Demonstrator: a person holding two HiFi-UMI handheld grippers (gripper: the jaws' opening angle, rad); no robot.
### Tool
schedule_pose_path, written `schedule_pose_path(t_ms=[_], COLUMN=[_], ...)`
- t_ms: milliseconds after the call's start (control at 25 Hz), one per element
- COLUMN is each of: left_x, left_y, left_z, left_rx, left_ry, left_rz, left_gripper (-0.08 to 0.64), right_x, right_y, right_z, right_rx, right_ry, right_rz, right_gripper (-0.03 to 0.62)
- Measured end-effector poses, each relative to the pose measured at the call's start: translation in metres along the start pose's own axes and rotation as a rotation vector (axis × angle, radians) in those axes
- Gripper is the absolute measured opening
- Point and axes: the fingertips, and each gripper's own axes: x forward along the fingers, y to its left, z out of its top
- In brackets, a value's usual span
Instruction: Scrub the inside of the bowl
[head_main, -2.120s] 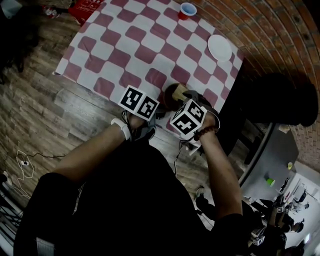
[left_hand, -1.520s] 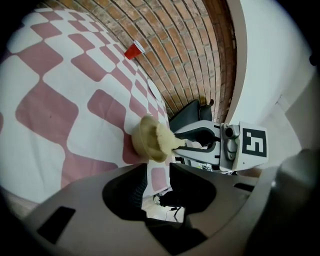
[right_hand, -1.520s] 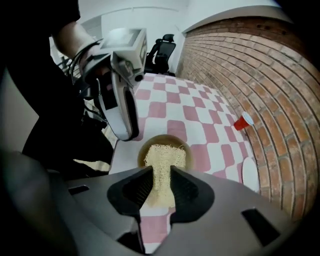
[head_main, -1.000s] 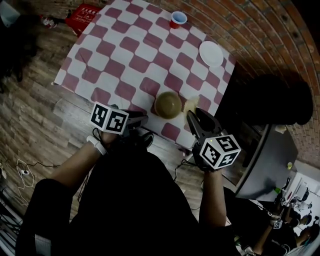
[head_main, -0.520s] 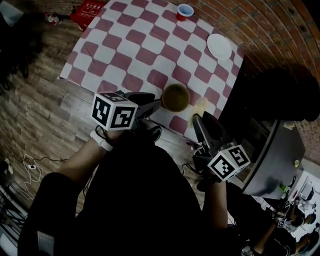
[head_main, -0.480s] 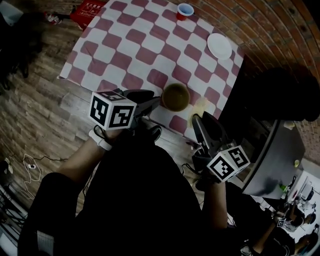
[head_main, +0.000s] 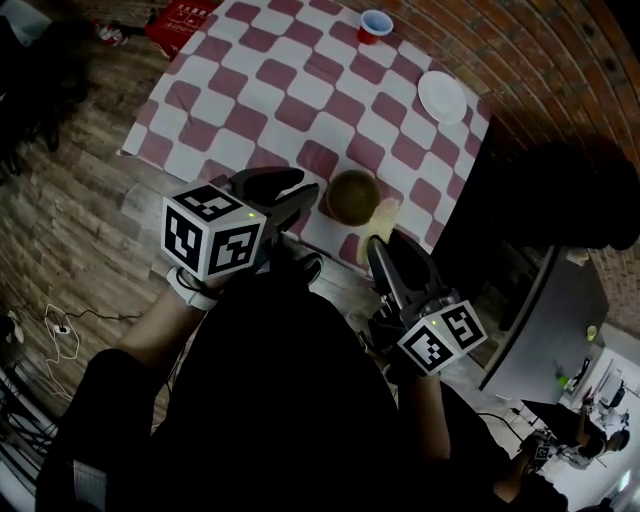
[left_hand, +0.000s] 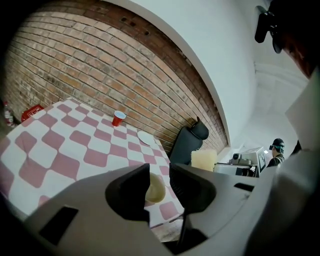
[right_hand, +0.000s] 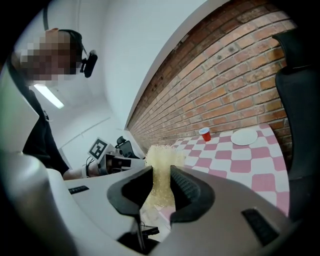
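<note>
The olive-brown bowl (head_main: 353, 195) stands upright on the red-and-white checked tablecloth (head_main: 290, 90), near the table's front edge. My left gripper (head_main: 308, 190) hangs just left of the bowl, apart from it. In the left gripper view its jaws (left_hand: 159, 182) stand open with nothing between them, and the bowl (left_hand: 155, 188) shows beyond the gap. My right gripper (head_main: 380, 246) is below and right of the bowl, shut on a pale yellow sponge (head_main: 380, 224). In the right gripper view the sponge (right_hand: 161, 172) sticks up out of the pinch.
A red cup (head_main: 376, 24) and a white plate (head_main: 442, 96) sit at the table's far side. A black chair (head_main: 560, 200) stands off the right edge, against the brick wall. A red box (head_main: 185, 15) lies on the wooden floor beyond the far left corner.
Two seconds ago both grippers were at the bowl; they then drew back towards me. Since half a second ago the left has risen and the right has edged back towards the bowl.
</note>
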Motion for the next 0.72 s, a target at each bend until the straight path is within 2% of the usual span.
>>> schedule_pose_path(t_ms=[200,480,720], left_x=[0.0,0.001,0.006], left_y=[-0.001,-0.001,-0.009], left_z=[-0.004,-0.005,-0.014], left_rx=[-0.005,-0.002,-0.011], left_ry=[0.012,0.017,0.047], left_rz=[-0.006,-0.004,-0.033], left_gripper=[0.13,0.13,0.13], right_x=[0.002,-0.005,-0.008], right_y=[0.007,0.004,0.0], right_z=[0.001,0.0,0.0], right_rx=[-0.037,-0.031,-0.016], right_ry=[0.005,-0.008,-0.018], right_rz=[0.009,-0.01,-0.031], right_gripper=[0.12,0.12,0.12])
